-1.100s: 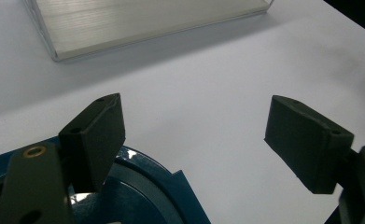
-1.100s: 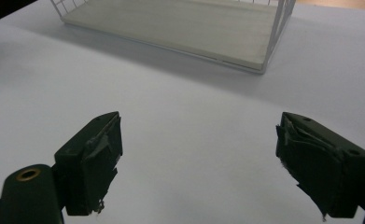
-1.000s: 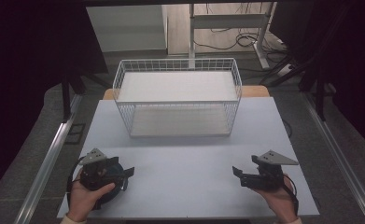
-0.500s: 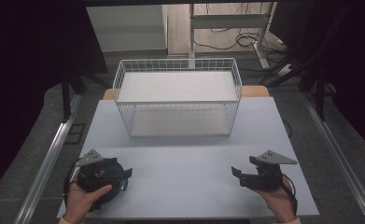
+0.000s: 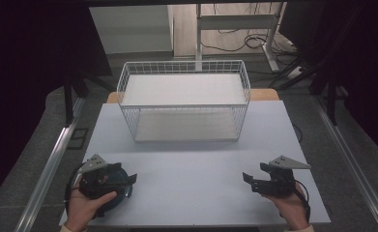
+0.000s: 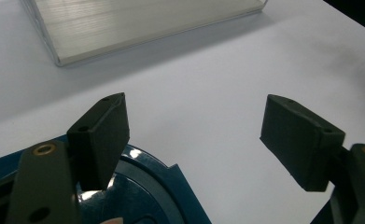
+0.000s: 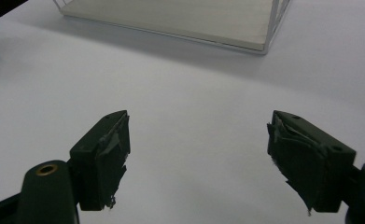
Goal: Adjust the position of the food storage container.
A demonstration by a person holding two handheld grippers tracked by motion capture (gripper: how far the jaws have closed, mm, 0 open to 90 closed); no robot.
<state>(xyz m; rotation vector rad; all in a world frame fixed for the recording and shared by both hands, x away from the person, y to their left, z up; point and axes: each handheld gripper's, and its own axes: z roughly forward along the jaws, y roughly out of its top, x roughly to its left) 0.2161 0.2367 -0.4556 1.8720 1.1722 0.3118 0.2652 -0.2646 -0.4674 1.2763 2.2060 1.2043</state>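
Note:
My left gripper (image 5: 130, 181) hovers at the table's near left, held by a hand, with its jaws wide apart and nothing between them. Under it lies a dark blue round dish (image 5: 115, 194), partly hidden by the gripper and the hand. In the left gripper view the dish (image 6: 145, 186) sits below the left jaw, and the gripper (image 6: 194, 135) stands open over bare table. My right gripper (image 5: 247, 178) is at the near right, open and pointing left. In the right gripper view it (image 7: 199, 154) holds nothing, and its pads (image 7: 110, 154) look worn and torn.
A white wire basket (image 5: 184, 113) with a pale floor stands at the back middle of the white table (image 5: 191, 164). The table edges drop to a dark floor with metal rails on both sides.

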